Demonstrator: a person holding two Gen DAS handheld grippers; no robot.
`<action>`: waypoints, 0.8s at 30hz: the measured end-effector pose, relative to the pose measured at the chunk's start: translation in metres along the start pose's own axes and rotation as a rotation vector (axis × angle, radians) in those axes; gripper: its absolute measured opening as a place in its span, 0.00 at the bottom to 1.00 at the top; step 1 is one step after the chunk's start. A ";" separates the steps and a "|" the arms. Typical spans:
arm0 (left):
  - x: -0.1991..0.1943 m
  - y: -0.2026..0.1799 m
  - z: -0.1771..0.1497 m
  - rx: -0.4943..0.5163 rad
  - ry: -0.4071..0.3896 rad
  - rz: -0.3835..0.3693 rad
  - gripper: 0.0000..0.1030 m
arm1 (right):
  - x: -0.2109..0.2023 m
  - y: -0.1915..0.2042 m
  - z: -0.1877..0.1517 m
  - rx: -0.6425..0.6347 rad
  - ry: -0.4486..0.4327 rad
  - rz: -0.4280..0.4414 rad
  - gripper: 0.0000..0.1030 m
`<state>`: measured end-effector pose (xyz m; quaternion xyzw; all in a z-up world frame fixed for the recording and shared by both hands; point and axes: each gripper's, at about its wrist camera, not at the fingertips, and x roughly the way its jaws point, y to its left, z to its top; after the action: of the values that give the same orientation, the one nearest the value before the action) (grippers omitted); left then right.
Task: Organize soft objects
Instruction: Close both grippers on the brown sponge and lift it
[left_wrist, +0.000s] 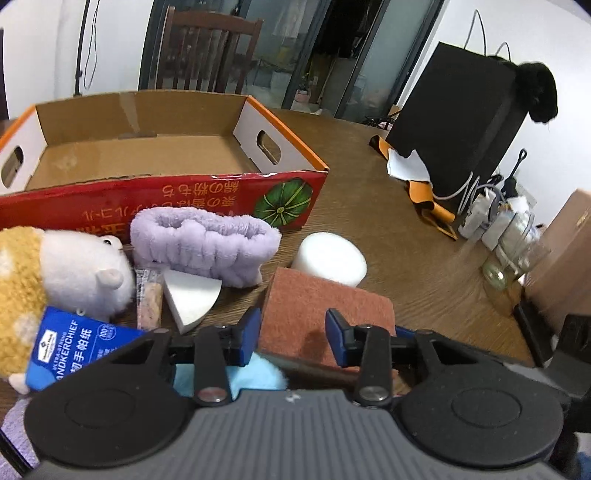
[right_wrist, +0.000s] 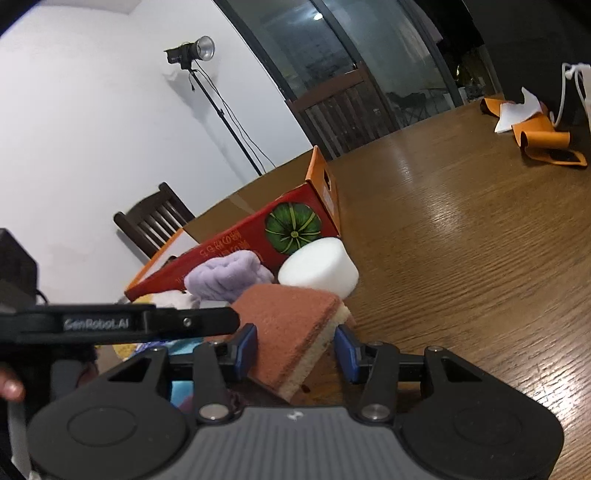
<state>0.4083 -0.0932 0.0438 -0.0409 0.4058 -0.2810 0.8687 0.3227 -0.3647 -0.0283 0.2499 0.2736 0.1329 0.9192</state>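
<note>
A brown-topped scrub sponge (left_wrist: 325, 314) lies on the wooden table, between the blue fingers of both grippers. My left gripper (left_wrist: 293, 338) is open above its near edge. My right gripper (right_wrist: 295, 350) is open around the sponge (right_wrist: 295, 332), and the sponge's yellow side shows. Behind it stand a white foam cylinder (left_wrist: 330, 258), a lilac fluffy headband (left_wrist: 207, 240), a white wedge sponge (left_wrist: 192, 295) and a plush toy (left_wrist: 55, 280). An open red cardboard box (left_wrist: 147, 158) stands at the back, empty. The left gripper's body (right_wrist: 129, 325) crosses the right wrist view.
A blue tissue pack (left_wrist: 74, 347), a snack packet (left_wrist: 149, 299) and a pale blue soft thing (left_wrist: 258, 373) lie near the left gripper. A black bag (left_wrist: 461, 122), orange scraps (right_wrist: 535, 136), a glass jar (left_wrist: 513, 251) and a chair (left_wrist: 210, 51) stand farther off.
</note>
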 end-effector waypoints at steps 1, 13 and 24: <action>0.001 0.002 0.000 -0.007 0.003 -0.003 0.38 | 0.001 -0.001 0.000 0.009 0.003 0.005 0.45; 0.002 0.003 -0.003 -0.068 -0.003 0.012 0.36 | 0.002 -0.001 0.001 0.018 0.015 0.027 0.44; -0.092 -0.029 -0.032 -0.061 -0.170 -0.009 0.37 | -0.055 0.045 0.008 -0.091 -0.113 0.080 0.42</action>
<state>0.3245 -0.0649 0.0941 -0.0929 0.3387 -0.2676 0.8972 0.2775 -0.3505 0.0254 0.2259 0.2046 0.1677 0.9375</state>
